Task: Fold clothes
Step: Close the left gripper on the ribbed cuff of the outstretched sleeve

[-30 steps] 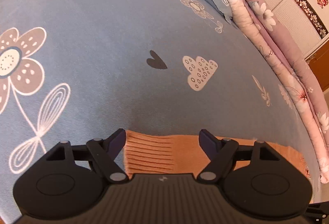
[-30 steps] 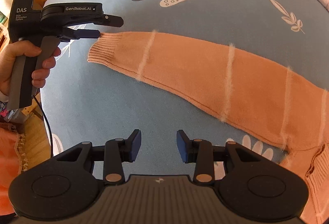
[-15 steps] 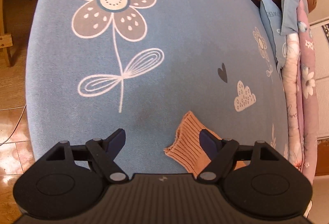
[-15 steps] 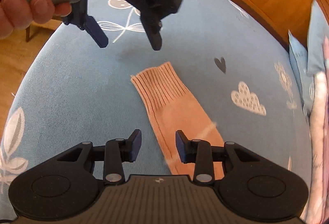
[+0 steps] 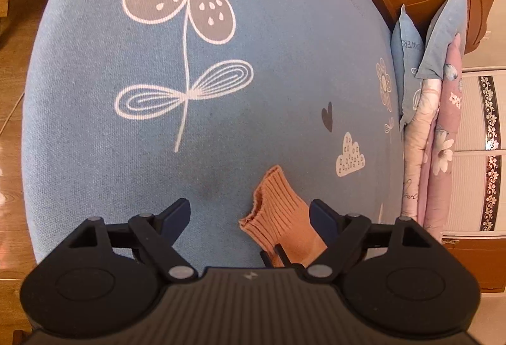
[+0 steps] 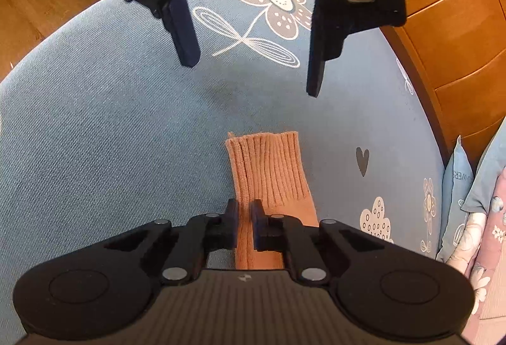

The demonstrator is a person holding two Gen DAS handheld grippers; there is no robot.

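Blue flower-print bedcover [image 6: 95, 130] fills both views. Orange knit sleeve [image 6: 272, 174] lies flat on it, ribbed cuff outward. Right gripper [image 6: 244, 220] closing, fingers pinching the sleeve's edge. Left gripper [image 5: 249, 215] opening, fingers spread wide, cuff between them, ungripped.

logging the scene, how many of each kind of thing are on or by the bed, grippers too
grippers: 2, the left gripper and the right gripper, closing on the sleeve
orange knit sleeve: 1
blue pillows: 2
folded floral quilts: 2
total: 7
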